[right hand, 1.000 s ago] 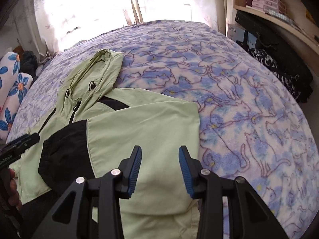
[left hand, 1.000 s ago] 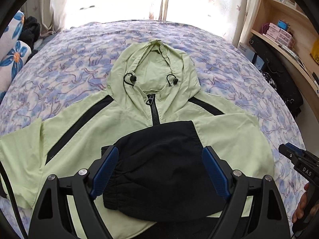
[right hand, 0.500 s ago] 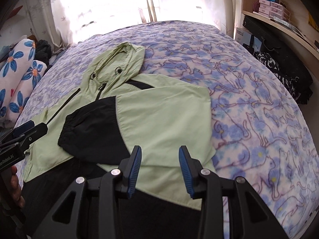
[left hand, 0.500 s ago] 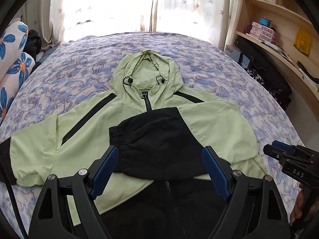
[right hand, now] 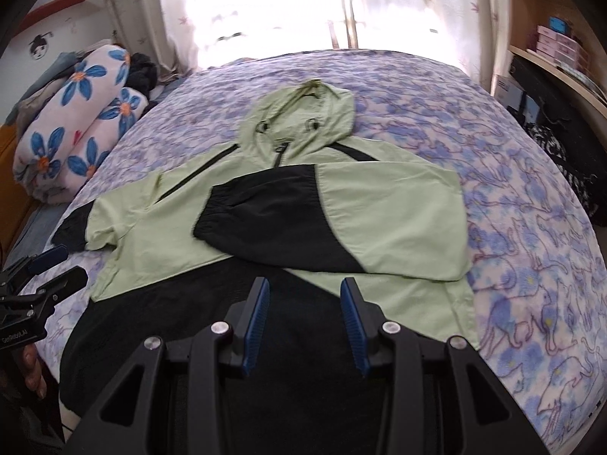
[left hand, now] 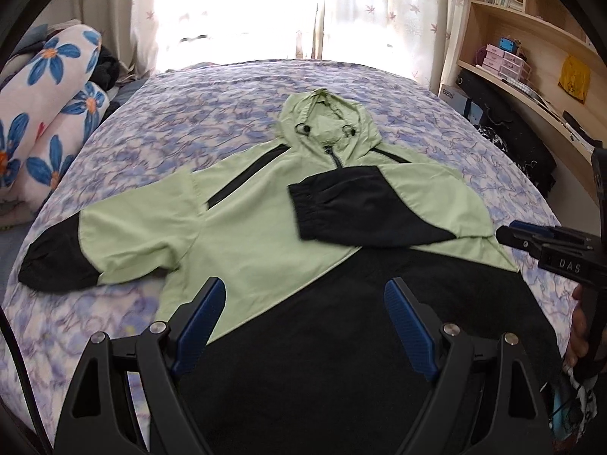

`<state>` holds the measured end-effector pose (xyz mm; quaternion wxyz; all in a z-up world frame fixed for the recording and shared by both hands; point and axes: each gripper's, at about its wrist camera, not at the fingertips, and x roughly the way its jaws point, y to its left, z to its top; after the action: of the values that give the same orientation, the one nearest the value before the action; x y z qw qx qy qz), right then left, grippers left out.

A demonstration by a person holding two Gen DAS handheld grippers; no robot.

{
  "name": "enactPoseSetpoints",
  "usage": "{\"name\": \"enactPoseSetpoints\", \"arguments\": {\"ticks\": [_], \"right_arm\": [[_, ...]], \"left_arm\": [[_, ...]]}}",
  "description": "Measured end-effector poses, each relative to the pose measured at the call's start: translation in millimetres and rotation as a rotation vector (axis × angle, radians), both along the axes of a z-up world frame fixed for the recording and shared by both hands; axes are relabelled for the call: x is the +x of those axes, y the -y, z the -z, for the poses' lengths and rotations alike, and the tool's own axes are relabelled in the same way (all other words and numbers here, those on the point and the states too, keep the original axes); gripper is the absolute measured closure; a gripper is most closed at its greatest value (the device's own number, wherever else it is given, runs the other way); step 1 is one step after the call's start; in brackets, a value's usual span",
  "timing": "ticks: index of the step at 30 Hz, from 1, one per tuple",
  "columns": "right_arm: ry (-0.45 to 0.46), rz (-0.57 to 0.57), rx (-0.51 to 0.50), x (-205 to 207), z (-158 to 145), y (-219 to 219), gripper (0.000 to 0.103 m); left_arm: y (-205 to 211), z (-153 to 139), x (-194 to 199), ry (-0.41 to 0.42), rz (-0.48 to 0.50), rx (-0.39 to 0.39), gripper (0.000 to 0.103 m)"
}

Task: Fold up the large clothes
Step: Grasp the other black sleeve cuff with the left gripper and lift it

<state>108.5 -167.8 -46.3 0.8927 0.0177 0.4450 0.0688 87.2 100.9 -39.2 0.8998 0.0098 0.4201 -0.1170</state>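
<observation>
A light green and black hooded jacket (left hand: 258,235) lies front up on the bed (left hand: 182,121), hood (left hand: 326,121) toward the window. One sleeve (left hand: 360,208) is folded across the chest, its black cuff near the zip. The other sleeve (left hand: 129,231) lies spread out to the left. My left gripper (left hand: 305,322) hovers open over the black hem, holding nothing. My right gripper (right hand: 303,303) hangs over the same black hem (right hand: 227,322); its jaws are opening with nothing between them. Each gripper also shows at the edge of the other's view, hand on its handle.
A rolled floral blanket (left hand: 49,113) and dark clothes lie at the bed's left side. Wooden shelves (left hand: 531,64) with boxes and black bags (left hand: 508,140) stand to the right. Bright curtains (left hand: 235,11) close off the far end. Bare cat-print bedspread (right hand: 531,265) lies right of the jacket.
Both grippers have drawn back from the folded sleeve toward the foot of the bed and risen a little. The jacket's black hem and spread left sleeve have come into view.
</observation>
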Motion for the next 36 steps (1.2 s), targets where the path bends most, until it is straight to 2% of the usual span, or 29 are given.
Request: {"name": "enactPoseSetpoints", "arguments": {"ticks": [8,13,19,27,32,36], "right_arm": [[-0.02,-0.145,-0.034,0,5,-77,0.06],[-0.022,-0.227,-0.045,10,13,-137,0.059],[-0.002,-0.282,-0.041,35,16,-205,0.059],[0.012,-0.267,0.009,82,28,-278,0.059],[-0.026,-0.252,0.049,106,49,-299,0.059],[-0.05,-0.226,0.043,117,65,-302,0.06]], "left_arm": [[-88,11,-18,-0.074,-0.07,0.091,0.018],[-142,16,-11,-0.108,-0.114,0.091,0.018],[-218,27,16,-0.119,-0.205,0.009,0.018],[-314,67,66,-0.17,-0.312,-0.058,0.018],[-370,98,87,-0.216,-0.379,-0.214,0.018],[-406,127,99,-0.242,-0.429,-0.334,0.018]]}}
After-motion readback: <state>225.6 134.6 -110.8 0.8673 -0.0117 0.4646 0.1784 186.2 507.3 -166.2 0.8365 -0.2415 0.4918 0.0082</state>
